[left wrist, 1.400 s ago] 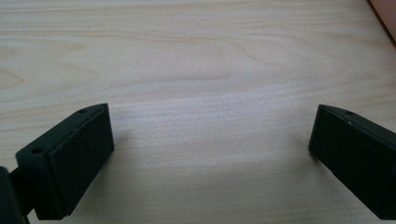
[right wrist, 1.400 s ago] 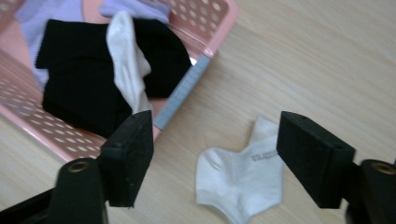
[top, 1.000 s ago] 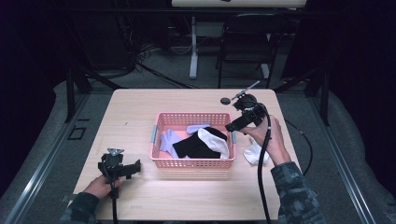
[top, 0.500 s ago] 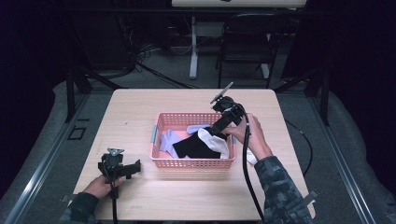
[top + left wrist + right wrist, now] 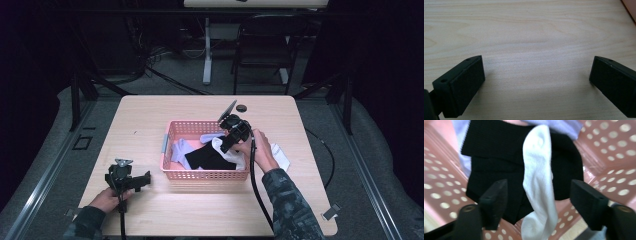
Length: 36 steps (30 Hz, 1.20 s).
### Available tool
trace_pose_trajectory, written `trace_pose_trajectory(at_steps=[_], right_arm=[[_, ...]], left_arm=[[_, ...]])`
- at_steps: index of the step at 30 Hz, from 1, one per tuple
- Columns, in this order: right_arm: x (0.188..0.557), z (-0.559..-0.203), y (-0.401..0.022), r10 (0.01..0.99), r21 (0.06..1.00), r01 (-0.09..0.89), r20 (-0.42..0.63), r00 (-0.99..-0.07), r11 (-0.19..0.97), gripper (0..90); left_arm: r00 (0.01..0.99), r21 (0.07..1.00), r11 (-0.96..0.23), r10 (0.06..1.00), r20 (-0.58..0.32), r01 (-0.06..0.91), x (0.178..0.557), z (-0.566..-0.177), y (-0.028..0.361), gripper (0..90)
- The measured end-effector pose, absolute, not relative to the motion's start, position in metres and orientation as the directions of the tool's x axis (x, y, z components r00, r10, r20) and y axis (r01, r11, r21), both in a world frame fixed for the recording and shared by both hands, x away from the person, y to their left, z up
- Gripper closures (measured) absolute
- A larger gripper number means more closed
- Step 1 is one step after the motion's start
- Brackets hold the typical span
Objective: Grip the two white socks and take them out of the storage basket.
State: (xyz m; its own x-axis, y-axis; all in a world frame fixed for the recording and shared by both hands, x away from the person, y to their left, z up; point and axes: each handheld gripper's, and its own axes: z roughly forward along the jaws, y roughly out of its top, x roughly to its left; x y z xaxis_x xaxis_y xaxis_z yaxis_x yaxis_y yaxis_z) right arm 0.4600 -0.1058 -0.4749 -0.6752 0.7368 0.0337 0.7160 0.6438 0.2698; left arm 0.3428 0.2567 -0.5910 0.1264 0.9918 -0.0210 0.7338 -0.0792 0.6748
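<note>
While the right claw [image 5: 537, 202] hangs open over the pink basket [image 5: 205, 174], the white sock [image 5: 537, 185] lies directly between its jaws, long axis running away from the claw, draped across a black garment [image 5: 499, 152]. The left claw [image 5: 536, 82], open and empty, rests well apart over the bare table [image 5: 529, 30].

The pale wooden tabletop [image 5: 150, 127] shows a light, wavy grain. On it stands a pink plastic basket [image 5: 186, 129] whose walls are pierced with rows of small round holes. Inside lie a plain white sock [image 5: 537, 182], a black ribbed cloth [image 5: 496, 147] and a pale lilac garment [image 5: 181, 149]. Another white cloth [image 5: 280, 156] lies just beside the basket. Both grippers' fingers [image 5: 461, 86] are matte black. A small round black cap [image 5: 242, 107] sits near the far edge. The person's sleeve [image 5: 292, 205] is dark camouflage-patterned.
</note>
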Motion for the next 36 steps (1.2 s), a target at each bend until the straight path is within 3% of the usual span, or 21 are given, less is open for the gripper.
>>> trace_pose_trajectory(at_steps=[4,9,13,15,26,36], right_arm=[[0.463,-0.486,-0.103,0.74,0.231,0.725,0.033,-0.672,0.649,43.5],[0.465,-0.493,-0.102,0.741,0.195,0.732,0.039,-0.671,0.653,64.3],[0.463,-0.493,-0.105,0.737,0.214,0.726,0.036,-0.675,0.654,81.4],[0.461,-0.49,-0.105,0.733,0.221,0.722,0.041,-0.679,0.656,85.0],[0.448,-0.461,-0.102,0.726,0.338,0.694,0.044,-0.686,0.635,85.8],[0.446,-0.43,-0.102,0.71,0.368,0.669,0.034,-0.703,0.645,85.8]], left_arm=[[0.127,0.675,-0.08,0.992,-0.021,0.734,0.343,-0.591,0.257,0.0],[0.127,0.675,-0.079,0.992,-0.021,0.734,0.343,-0.591,0.257,0.0],[0.127,0.675,-0.079,0.992,-0.021,0.734,0.343,-0.591,0.257,0.0],[0.127,0.674,-0.08,0.992,-0.021,0.734,0.343,-0.591,0.257,0.0],[0.128,0.674,-0.082,0.992,-0.019,0.734,0.343,-0.591,0.257,0.0],[0.128,0.674,-0.082,0.992,-0.019,0.734,0.343,-0.591,0.257,0.0]])
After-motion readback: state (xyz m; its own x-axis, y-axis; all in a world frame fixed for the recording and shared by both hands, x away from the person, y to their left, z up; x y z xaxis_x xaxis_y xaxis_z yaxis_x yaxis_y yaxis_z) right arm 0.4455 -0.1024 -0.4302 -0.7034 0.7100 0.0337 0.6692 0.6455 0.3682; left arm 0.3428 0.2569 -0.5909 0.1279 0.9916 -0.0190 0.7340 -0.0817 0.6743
